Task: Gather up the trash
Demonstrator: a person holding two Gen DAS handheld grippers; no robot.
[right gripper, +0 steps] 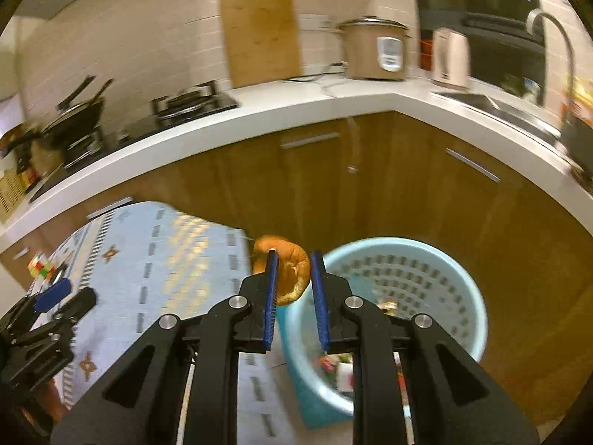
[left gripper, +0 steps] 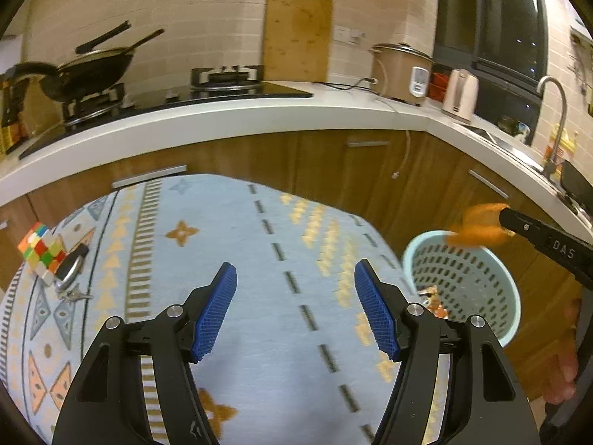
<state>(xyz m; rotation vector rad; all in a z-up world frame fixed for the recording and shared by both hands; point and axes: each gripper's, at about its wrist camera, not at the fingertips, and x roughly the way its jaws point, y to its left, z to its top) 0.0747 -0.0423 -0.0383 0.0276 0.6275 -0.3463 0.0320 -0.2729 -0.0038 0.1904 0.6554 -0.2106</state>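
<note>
My right gripper (right gripper: 294, 259) is shut on a curled orange peel (right gripper: 287, 270), held above the near-left rim of a light blue perforated bin (right gripper: 437, 296). In the left wrist view the same orange peel (left gripper: 480, 226) hangs at the right gripper's tip over the far rim of the bin (left gripper: 467, 278). Some wrappers lie at the bin's bottom. My left gripper (left gripper: 295, 289) stands open over the patterned blue tablecloth (left gripper: 222, 241) with nothing between its fingers.
A Rubik's cube (left gripper: 40, 250), a black key fob and keys (left gripper: 72, 278) lie on the cloth's left side. Behind stand wooden cabinets (left gripper: 333, 163) under a white counter with a wok (left gripper: 96, 63), hob, cutting board, rice cooker (left gripper: 402, 72), kettle and a sink tap (left gripper: 556, 104).
</note>
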